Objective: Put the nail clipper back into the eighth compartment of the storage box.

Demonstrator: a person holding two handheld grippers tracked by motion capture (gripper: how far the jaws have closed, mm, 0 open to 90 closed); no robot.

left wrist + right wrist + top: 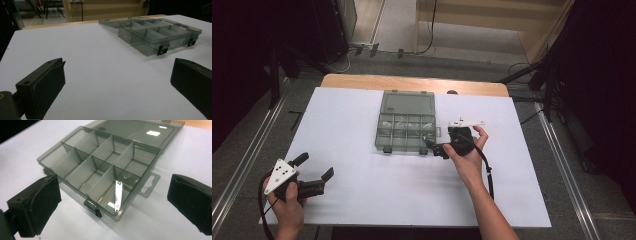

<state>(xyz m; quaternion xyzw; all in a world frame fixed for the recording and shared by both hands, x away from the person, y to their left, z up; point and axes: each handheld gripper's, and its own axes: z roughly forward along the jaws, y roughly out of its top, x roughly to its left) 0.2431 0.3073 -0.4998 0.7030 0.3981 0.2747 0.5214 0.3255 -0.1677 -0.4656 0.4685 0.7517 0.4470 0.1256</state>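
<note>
A smoky clear compartment box (406, 129) lies open mid-table, its lid (408, 103) folded flat behind it. Its divided cells (100, 167) look empty, apart from a thin bright streak (118, 195) in the near corner cell; I cannot tell whether that is an object or glare. Two black latches (162, 49) hang at the front wall. My right gripper (435, 146) is open just off the box's front right corner, and its jaws frame that corner (113, 178). My left gripper (317, 166) rests open at the table's front left, well short of the box (155, 35), with nothing between its jaws (118, 62).
A white sheet (362, 190) covers the table, and a wooden strip (412, 82) shows along the far edge. A hang tab (149, 183) sticks out of the box's side. Dark stands and cables (537, 75) surround the table on the floor.
</note>
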